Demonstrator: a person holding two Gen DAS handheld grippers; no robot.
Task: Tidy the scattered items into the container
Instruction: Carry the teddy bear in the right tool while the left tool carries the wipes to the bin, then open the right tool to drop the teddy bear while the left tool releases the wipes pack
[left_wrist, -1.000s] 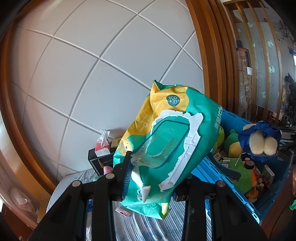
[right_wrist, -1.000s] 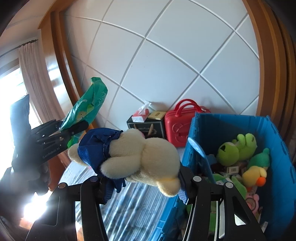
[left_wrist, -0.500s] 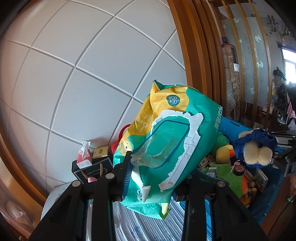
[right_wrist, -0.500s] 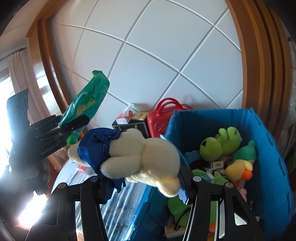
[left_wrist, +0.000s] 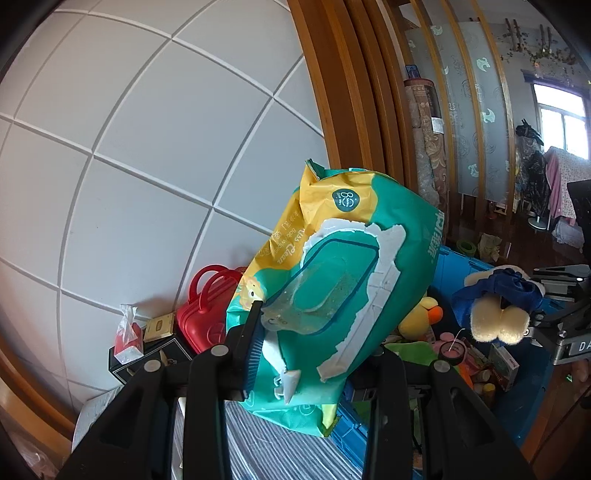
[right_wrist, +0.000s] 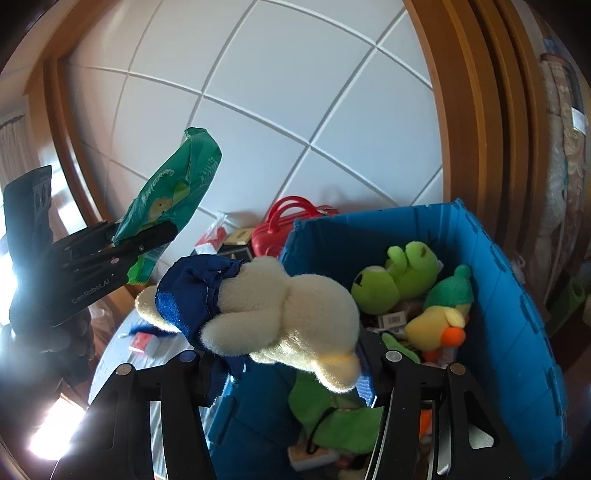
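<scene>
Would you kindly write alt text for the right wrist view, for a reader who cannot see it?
The right tool grips a cream plush toy in blue clothing above the near corner of a blue crate holding a green frog plush and a yellow duck plush. At left, the left tool holds a green wipes pack; a red case stands by the white panelled wall.

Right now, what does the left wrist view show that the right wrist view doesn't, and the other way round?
Only the left wrist view shows the wipes pack's torn front label, and a window far right. Only the right wrist view shows the blue crate's interior with two green frog plushes, and a small red packet on the striped cover. Both show the plush bear in the right tool, the red case and the yellow duck.
</scene>
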